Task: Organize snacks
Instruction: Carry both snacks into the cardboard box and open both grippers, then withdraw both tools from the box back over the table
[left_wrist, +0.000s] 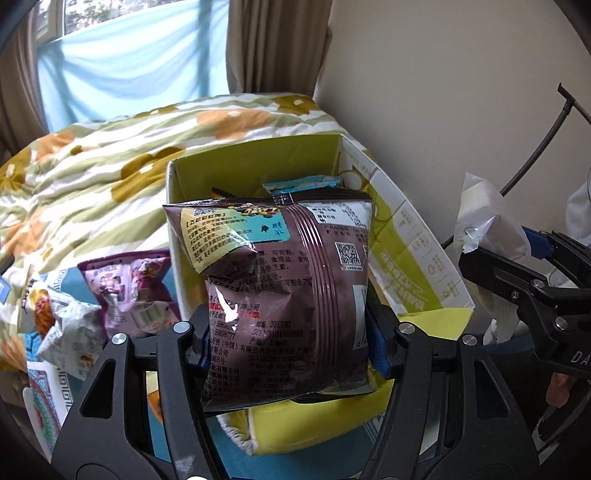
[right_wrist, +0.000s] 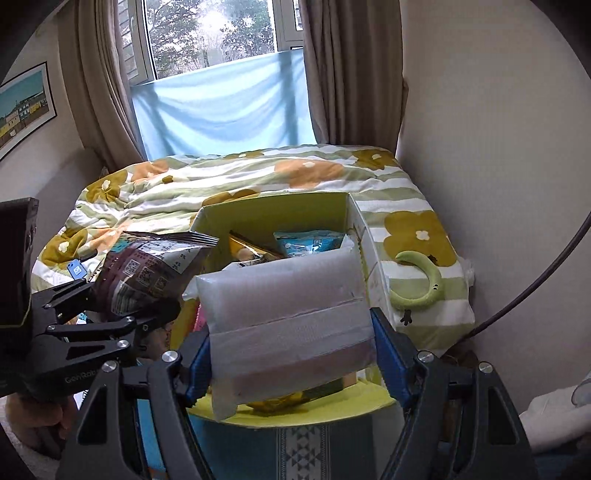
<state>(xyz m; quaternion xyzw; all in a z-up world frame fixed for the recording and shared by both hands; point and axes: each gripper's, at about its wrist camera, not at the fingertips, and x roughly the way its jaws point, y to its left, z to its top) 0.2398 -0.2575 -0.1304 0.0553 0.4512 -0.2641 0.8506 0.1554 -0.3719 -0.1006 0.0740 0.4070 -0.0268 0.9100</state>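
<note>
Both claws carry a packet over the green carton (left_wrist: 410, 236): the left gripper (left_wrist: 291, 347) is clamped on a brown snack bag (left_wrist: 288, 280), the right gripper (right_wrist: 291, 354) on a white wrapped pack (right_wrist: 288, 317). Only the left view shows two more bags, one pink (left_wrist: 129, 291), one white (left_wrist: 59, 325), lying beside the carton. Only the right view shows a green crescent toy (right_wrist: 417, 280) on the quilt (right_wrist: 229, 177) beyond.

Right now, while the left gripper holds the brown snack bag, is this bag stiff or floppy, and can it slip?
The brown snack bag is probably light and puffy: it stands upright between the left gripper pads. Its film looks glossy and creased, so it may slip or crumple. The contents could be fragile, so let it down into the yellow-green box softly.
</note>
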